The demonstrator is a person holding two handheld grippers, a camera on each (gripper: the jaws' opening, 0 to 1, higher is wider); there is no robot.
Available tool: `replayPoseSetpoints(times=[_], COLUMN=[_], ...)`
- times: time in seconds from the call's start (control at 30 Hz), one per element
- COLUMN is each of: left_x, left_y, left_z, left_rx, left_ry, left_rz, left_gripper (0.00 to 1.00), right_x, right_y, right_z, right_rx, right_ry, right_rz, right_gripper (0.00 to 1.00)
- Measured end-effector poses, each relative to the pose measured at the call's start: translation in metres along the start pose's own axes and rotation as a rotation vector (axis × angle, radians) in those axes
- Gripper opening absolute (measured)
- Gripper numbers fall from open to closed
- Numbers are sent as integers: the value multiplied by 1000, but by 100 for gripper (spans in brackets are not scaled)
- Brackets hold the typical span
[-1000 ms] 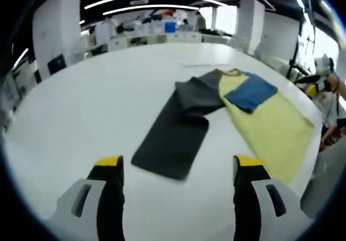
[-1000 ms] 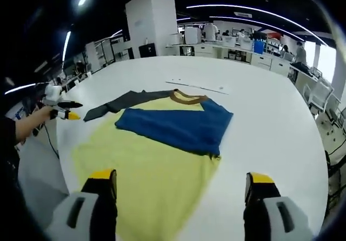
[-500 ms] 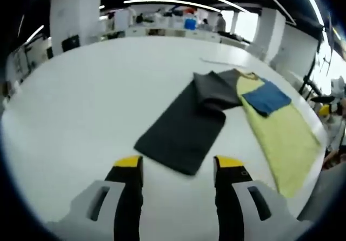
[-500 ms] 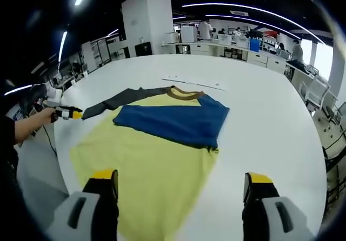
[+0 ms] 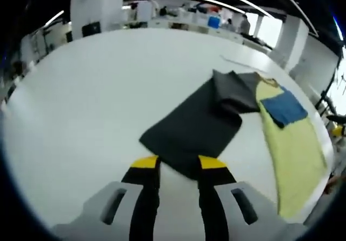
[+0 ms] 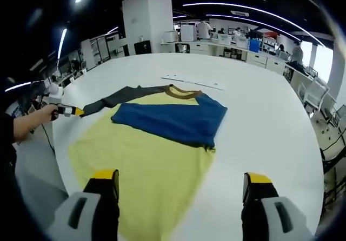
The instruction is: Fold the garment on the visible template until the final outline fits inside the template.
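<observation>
Table, white and very wide, carries everything; beyond its far edge is an open office with white pillars, desks and ceiling light strips, and people stand in the far background. A thin pale strip lies flat on the table just beyond the collar; whether it belongs to the template I cannot tell, and no template outline is plain to me.

Next in size is the garment, a long-sleeved shirt spread flat on the near part of the table in the right gripper view. Its body is yellow, with a brown collar at the far end. The blue sleeve is already folded across the chest. The dark grey sleeve stretches straight out to the left, flat on the table.

So the step in hand looks like the second sleeve fold. The left gripper is at the grey cuff, its yellow-tipped jaws drawn close together with a narrow gap; whether they pinch the cloth I cannot tell. The next move calls for a sure hold on the cuff, then carrying it across onto the yellow body.

The right gripper hangs over the shirt's near hem, jaws spread wide, holding nothing.
</observation>
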State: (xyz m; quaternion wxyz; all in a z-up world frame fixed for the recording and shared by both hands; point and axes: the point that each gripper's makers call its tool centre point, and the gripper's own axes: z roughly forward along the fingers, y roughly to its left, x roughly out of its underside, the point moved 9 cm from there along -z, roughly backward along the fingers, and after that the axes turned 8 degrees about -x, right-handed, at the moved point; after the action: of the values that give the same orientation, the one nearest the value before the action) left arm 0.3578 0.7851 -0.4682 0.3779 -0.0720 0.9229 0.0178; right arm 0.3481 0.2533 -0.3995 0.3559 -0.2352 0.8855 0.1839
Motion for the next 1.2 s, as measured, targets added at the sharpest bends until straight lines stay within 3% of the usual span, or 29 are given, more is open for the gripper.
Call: replayPoseSetpoints(times=[0.07, 0.13, 0.2, 0.8, 1.0, 1.2], left_x=[1, 2, -1, -6, -5, -9], left_y=[0, 0, 0, -9, -6, 2], left_z=[-1, -3, -3, 2, 1, -8], left_rx=[-49, -95, -118, -125, -85, -69], left_ry=[22, 57, 61, 73, 67, 25], left_rz=[-37, -56, -110, -76, -102, -80], left_gripper=[16, 5, 4, 0, 0, 0], right_x=[1, 1, 2, 7, 6, 4], right_y=[0, 1, 2, 0, 1, 1], right_z=[0, 0, 0, 0, 1, -2], right_rx=[0, 1, 1, 12, 9, 8], right_ry=[2, 5, 7, 21, 17, 19], right_rz=[-1, 0, 1, 13, 15, 7], right_gripper=[95, 95, 95, 93, 92, 92])
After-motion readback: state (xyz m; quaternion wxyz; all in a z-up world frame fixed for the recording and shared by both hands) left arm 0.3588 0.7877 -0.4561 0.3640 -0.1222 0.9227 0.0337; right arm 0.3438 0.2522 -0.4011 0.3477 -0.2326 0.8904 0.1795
